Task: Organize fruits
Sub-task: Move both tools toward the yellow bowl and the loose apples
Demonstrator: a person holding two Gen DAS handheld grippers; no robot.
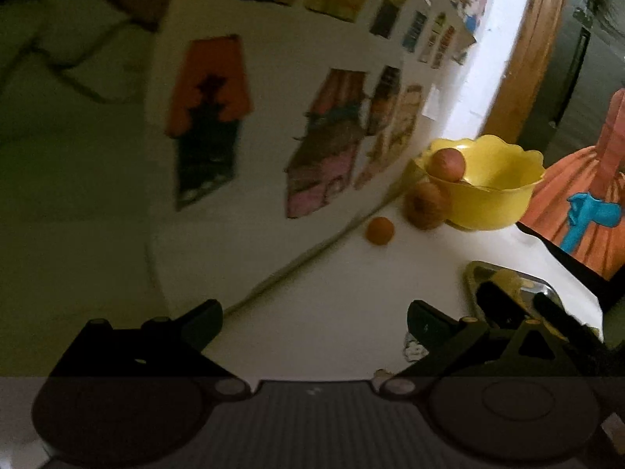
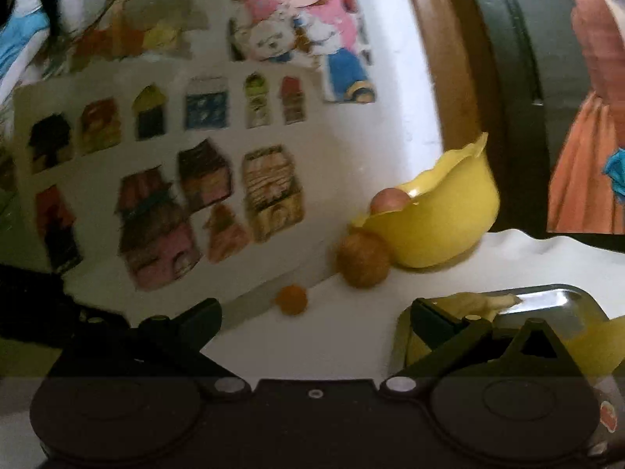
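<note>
- L gripper (image 1: 314,312): jaws spread wide, nothing between them. Held above the white worktop (image 1: 351,293), aimed at the fruit group.
- Wall w/ drawings (image 2: 156,179) on the left in both views: paper houses etc. It meets the worktop just behind the fruit, so there's little room on that side.
- Small orange (image 2: 291,299): loose on worktop, close to the wall edge, apart from the other fruit. Nearest loose piece to both grippers.
- Apple (image 2: 363,260): bigger, brownish, on worktop, touching or just beside the bowl's outer wall; can't tell which.
- Yellow bowl (image 2: 449,234): scalloped rim, one reddish fruit (image 2: 388,199) already inside, near the rim.
- Tray (image 2: 554,305): metal, lower right, banana (image 2: 480,301) lying in it. R gripper (image 2: 314,312) hangs beside or partly over it, jaws wide apart & empty.
- Step, my read: sorting part done: one fruit in bowl, banana in tray, orange & apple not yet placed. Where those two belong isn't shown; bowl seems likely.
- Next move calls for: bring a gripper down over the orange, jaws either side, close gently since it's round & may roll toward the wall.
- In the way: apple sits against the bowl, so approach from the open side. Frames are dim & blurred.
- Far right: picture of an orange dress w/ blue bow (image 1: 586,203), dark cabinet behind. Not task-related.
</note>
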